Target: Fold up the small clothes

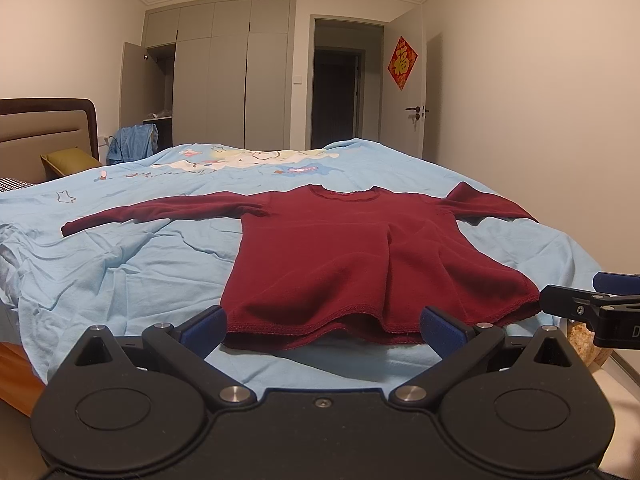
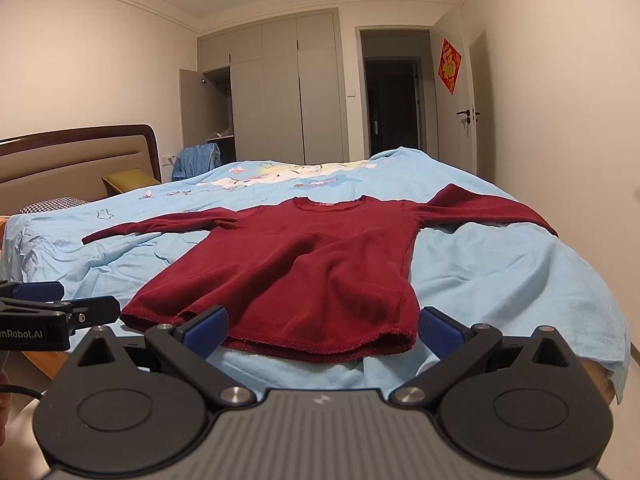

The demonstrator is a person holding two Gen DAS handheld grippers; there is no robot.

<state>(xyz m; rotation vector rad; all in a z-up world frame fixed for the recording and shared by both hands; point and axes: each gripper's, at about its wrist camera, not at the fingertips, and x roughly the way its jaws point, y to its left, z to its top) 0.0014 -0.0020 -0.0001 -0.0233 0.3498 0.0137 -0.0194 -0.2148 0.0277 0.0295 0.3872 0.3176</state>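
Garment: a dark red long-sleeved knit top (image 1: 352,256) is laid flat, front up, on a light blue cotton bedsheet (image 1: 120,264), directly ahead of both claws, hem nearest, neckline farthest.
Sleeves: both are spread outward; the left sleeve (image 1: 160,210) runs far to the left of the claws, the right sleeve (image 2: 492,204) reaches the bed's edge at far right.
Left gripper (image 1: 322,326): jaws are held wide apart, nothing is gripped; the blue pads flank the hem's left part, just short of it.
Right gripper (image 2: 322,326): jaws are likewise spread and empty; the hem's right corner (image 2: 400,338) lies between the pads, just ahead.
Spacing: the two claws are seen side by side, near each other, apart from the cloth.
Stage: folding is judged not yet begun; the hem corners look the likely first grasp.
Risk, sheet: the loose, wrinkled sheet beneath the hem could be pinched along with the knit and dragged up.
Risk, layers: only the top layer may be caught, so the back panel would lag and bunch.
Risk, edge: the right sleeve at the bed's edge could slide off if the body is tugged.
Risk, ridge: a raised crease down the body's middle could be locked into the fold if not smoothed.
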